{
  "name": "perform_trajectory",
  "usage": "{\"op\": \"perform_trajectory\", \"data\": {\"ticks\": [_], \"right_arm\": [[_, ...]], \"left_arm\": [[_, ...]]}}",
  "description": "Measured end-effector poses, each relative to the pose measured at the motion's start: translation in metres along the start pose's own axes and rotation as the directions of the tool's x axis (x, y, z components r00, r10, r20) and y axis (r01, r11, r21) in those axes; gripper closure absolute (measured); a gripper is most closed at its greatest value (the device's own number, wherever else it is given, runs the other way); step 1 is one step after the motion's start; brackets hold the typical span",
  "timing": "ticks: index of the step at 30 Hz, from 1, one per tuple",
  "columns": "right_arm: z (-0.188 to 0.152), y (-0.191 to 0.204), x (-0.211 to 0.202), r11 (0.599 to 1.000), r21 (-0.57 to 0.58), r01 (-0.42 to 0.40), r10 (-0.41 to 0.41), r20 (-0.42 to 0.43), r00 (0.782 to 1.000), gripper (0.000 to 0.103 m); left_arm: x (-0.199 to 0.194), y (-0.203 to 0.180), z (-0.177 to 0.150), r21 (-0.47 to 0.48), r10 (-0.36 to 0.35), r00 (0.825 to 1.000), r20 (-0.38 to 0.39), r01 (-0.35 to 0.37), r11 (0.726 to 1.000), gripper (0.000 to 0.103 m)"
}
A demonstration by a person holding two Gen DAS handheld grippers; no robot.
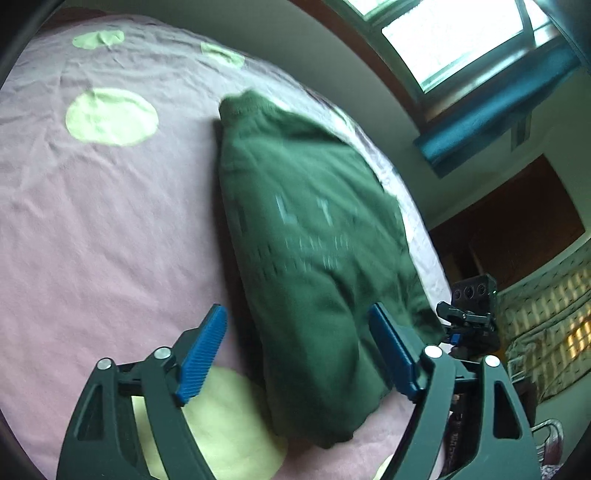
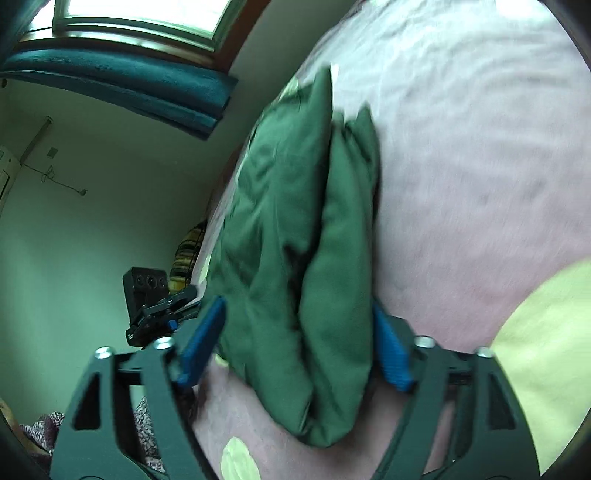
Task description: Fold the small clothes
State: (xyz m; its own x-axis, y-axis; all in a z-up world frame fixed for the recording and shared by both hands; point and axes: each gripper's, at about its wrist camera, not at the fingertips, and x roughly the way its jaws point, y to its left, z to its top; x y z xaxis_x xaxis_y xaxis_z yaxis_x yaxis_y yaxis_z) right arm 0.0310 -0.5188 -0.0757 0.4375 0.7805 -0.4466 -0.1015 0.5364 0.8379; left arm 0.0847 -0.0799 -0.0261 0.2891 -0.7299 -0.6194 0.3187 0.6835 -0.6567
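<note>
A dark green garment (image 1: pixel 306 236) lies folded into a long bundle on a pink bedsheet (image 1: pixel 92 229) with pale green dots. Faint white print shows on its top. My left gripper (image 1: pixel 299 352) is open just above the bundle's near end; the left blue pad (image 1: pixel 203 354) stands over bare sheet and the right pad (image 1: pixel 395 350) sits at the cloth's edge. In the right wrist view the same garment (image 2: pixel 295 258) shows its stacked folds. My right gripper (image 2: pixel 295 349) is open, with the bundle's near end filling the gap between both pads.
The bed's edge runs along the garment's far side (image 1: pixel 417 221). Beyond it are a wall, a window (image 1: pixel 454 33) with a teal valance (image 2: pixel 122 88), and dark wooden furniture (image 1: pixel 517 229). A black device on a clamp (image 1: pixel 472 314) (image 2: pixel 147 295) hangs close beside the grippers.
</note>
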Motion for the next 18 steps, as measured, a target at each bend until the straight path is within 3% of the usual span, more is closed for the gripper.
{"op": "perform_trajectory", "data": {"ticks": [6,14,15,18], "right_arm": [[0.053,-0.015,0.043,0.997,0.076,-0.026,0.026,0.007,1.000,0.019],[0.105,-0.018,0.082,0.998,0.060,-0.014,0.017,-0.034,0.999,0.019],[0.107,-0.018,0.084,0.998,0.058,-0.003,0.006,-0.037,0.999,0.024],[0.104,-0.024,0.090,0.998,0.059,-0.003,0.006,-0.061,0.998,0.054]], "left_arm": [[0.037,0.014,0.037,-0.072,-0.015,0.999,-0.048,0.012,0.997,0.022],[0.077,0.010,0.077,-0.013,0.005,0.998,-0.058,-0.006,1.000,0.022],[0.081,0.011,0.078,-0.010,0.007,0.998,-0.065,-0.008,1.000,0.022],[0.087,0.013,0.082,-0.029,0.018,0.998,-0.064,-0.020,0.999,0.030]]}}
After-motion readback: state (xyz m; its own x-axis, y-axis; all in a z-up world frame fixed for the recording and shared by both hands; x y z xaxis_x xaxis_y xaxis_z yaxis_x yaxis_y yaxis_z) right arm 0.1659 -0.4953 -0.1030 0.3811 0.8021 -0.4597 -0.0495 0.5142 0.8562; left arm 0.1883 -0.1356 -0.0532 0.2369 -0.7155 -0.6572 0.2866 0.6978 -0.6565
